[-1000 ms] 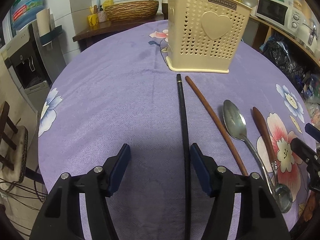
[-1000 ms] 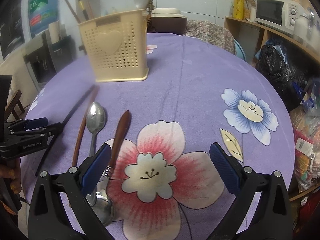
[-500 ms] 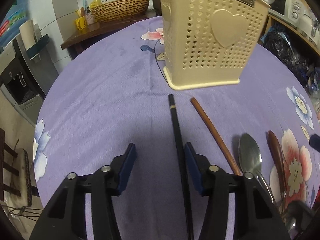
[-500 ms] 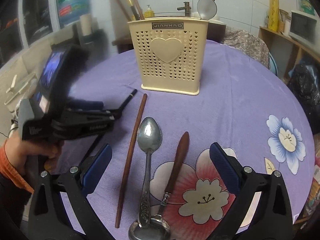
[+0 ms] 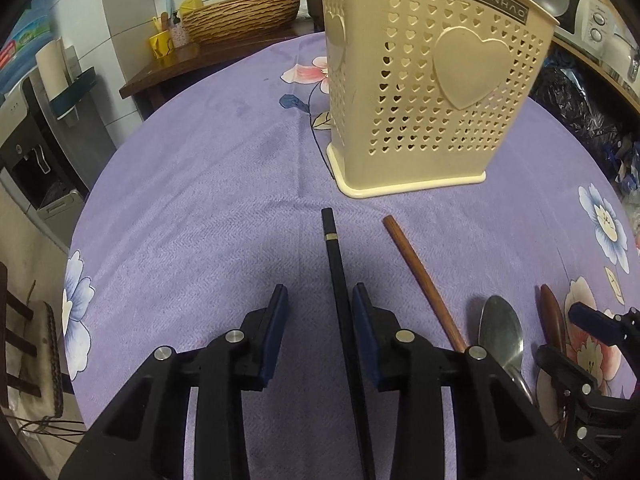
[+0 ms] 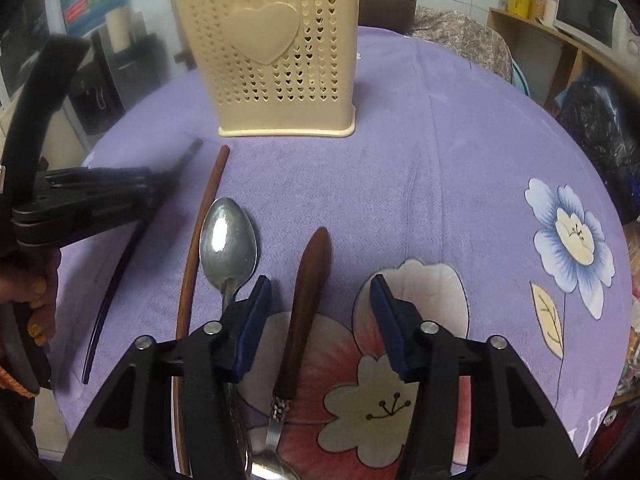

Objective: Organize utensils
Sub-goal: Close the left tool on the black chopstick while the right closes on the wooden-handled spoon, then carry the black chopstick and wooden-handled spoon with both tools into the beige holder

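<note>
On purple floral tablecloth [image 5: 200, 200], cream utensil basket [image 5: 432, 92]

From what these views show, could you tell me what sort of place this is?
Most likely a home kitchen or dining area: a microwave on a shelf, a water dispenser, and a floral-clothed table with a utensil holder.

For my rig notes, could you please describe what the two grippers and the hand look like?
Both the left gripper and the right gripper have black plastic frames, silver rivets and dark blue fingers. The hand has yellow-painted nails and an orange cuff.
</note>
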Tool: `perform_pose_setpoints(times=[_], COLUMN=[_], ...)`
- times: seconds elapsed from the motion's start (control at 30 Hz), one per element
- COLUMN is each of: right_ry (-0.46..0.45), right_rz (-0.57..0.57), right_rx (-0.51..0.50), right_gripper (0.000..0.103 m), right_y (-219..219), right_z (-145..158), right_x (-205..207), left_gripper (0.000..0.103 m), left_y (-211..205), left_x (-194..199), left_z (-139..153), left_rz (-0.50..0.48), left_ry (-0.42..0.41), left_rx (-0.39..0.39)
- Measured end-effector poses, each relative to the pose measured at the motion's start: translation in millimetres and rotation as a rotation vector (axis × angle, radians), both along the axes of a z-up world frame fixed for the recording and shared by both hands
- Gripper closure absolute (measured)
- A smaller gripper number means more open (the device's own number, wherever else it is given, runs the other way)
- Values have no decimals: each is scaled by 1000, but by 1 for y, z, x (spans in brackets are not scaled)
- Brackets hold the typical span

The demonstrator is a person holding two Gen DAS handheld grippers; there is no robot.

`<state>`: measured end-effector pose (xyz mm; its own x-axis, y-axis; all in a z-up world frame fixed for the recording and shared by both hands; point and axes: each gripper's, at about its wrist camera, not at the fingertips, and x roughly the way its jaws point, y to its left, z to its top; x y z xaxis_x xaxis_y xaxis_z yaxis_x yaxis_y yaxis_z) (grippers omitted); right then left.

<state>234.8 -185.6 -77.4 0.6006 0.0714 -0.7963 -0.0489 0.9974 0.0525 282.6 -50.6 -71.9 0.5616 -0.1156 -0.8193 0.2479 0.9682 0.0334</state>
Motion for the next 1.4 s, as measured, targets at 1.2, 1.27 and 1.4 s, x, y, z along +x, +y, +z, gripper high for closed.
perform_pose_setpoints(times=[1.2,1.27,1.4], right_ry=[-311,-314,-316], right_rz=[-11,-5,10], right_rx=[221,217,220], right_gripper=[87,87,87], right_y=[-93,-92,-89], right_z=[112,113,115], right_x=[-85,-85,-83], left_gripper=[94,94,94], left_y=[45,43,41], left_x=[-106,-108,-109], left_z=[119,120,119], left_rz=[-43,-39,-41], left_ry=[-354,-368,-369], left_rx=[-309,-301,-297])
